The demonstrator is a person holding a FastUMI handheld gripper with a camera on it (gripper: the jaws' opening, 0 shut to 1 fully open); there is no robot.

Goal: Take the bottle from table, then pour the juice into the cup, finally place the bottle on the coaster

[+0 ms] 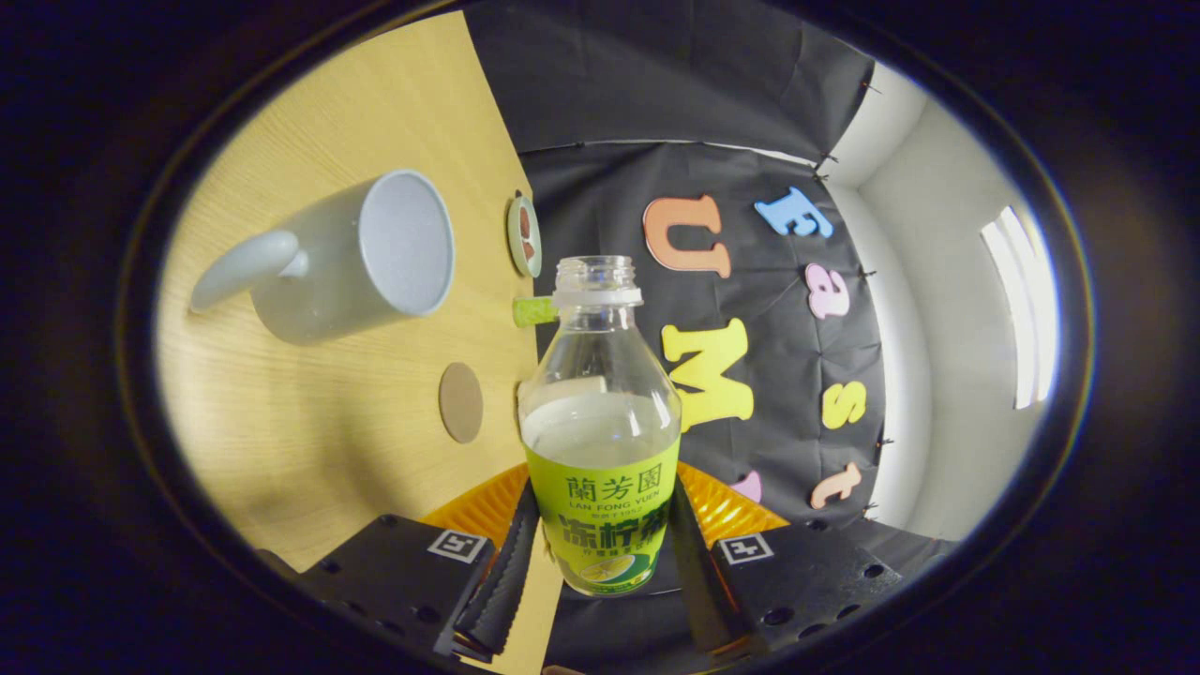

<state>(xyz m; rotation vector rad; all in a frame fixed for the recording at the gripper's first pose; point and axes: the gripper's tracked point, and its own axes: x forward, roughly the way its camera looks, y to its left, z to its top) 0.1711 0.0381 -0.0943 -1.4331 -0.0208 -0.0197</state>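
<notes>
Bottle (pixel 602 412) first: a clear juice bottle with a green and yellow label, cap off, mouth open, and pale liquid standing up to about the top of the label. It sits between my two fingers (pixel 504 572), and both ribbed pads appear to press on its lower body, one on each side of the label, so my gripper (pixel 600 562) is closed on it at roughly the bottle's own width, neither wide apart nor fully together.

Going by how the wooden table (pixel 309 441) stands rolled to one side of my view, I judge that I have the bottle lifted and already tipped over, so the taking step looks done and the pouring step is the one in hand. No juice is leaving the mouth that I can see.

The grey mug (pixel 352 253), with its handle turned away from the bottle, stands on the table beyond my fingers, its open mouth near the bottle's neck but clearly apart from it. It looks empty inside, as far as I can tell.

The next move, I think, calls for carrying the mouth over the mug's rim and tipping further without slackening my hold.

A round brown coaster (pixel 461 402) lies on the table just beside the bottle's shoulder, nearer my fingers than the mug; that is where the bottle should end.
</notes>
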